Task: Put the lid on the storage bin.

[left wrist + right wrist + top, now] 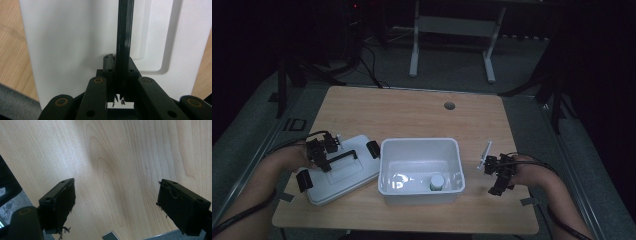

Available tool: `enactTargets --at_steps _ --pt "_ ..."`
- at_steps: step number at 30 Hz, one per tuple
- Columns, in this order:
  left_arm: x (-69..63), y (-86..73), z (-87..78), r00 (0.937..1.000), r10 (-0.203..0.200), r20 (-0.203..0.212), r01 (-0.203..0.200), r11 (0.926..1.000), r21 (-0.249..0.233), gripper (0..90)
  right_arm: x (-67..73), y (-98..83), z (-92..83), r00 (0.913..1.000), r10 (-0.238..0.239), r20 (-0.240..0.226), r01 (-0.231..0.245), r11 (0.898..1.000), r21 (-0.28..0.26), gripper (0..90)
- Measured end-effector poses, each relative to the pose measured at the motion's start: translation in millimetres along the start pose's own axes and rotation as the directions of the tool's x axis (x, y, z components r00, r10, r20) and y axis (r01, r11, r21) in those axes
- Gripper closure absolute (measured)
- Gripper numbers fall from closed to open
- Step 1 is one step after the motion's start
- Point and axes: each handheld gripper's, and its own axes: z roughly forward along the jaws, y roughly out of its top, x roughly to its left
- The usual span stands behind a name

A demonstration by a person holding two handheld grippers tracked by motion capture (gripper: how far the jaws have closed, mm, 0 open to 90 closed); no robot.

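Dim surroundings and a grey floor are seen around a wooden table (412, 112), on which a white bin (420, 170) stands near the front edge at the middle, with a small white-capped jar (436, 182) inside it toward its front right corner. Just left of the bin, touching or nearly touching its left wall, a white lid (343, 170) lies flat, turned slightly askew to the table's edges, with black latches at its two ends. A black handle (343, 156) runs along the lid's top, its long axis roughly parallel to the front edge. The left gripper (323, 156) is clenched on this handle near its left end; in the left gripper view the bar (123, 37) is seen pinched between the closed jaws and running straight away from them. The right gripper (496, 176) is held near the front right corner, well apart from the bin, and its jaws stand wide and released over bare wood (117, 165). The lid is judged to belong on the bin, which lies directly to the right of the left gripper; a lift followed by a shift rightward, with the lid's long axis squared to the bin's, would be called for, and the left hand is plainly the nearer.
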Motion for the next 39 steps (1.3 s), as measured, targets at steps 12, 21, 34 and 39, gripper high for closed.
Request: enactTargets --at_steps 12,21,34,39 --pt "-7.0 -10.2 -34.8 0.9992 0.013 -0.038 -0.014 0.9997 -0.022 83.4 1.8 3.8 -1.6 1.0000 -0.008 0.004 0.008 1.000 0.003 14.5" --pt "-9.7 -18.1 -73.9 0.9974 0.010 -0.071 -0.013 0.9994 -0.031 83.4 2.3 3.9 -2.5 1.0000 -0.005 0.001 0.005 1.000 -0.004 14.5" --pt "-21.8 -29.7 -131.6 0.9914 0.027 -0.128 -0.037 0.9964 -0.076 83.4 2.8 1.9 -3.3 1.0000 -0.001 -0.002 0.001 1.000 0.000 14.5" --pt "-30.3 -23.5 -143.8 0.9888 0.055 -0.139 -0.068 0.9937 -0.089 83.4 2.8 1.8 -3.9 1.0000 0.004 -0.001 -0.004 1.000 -0.001 14.4"
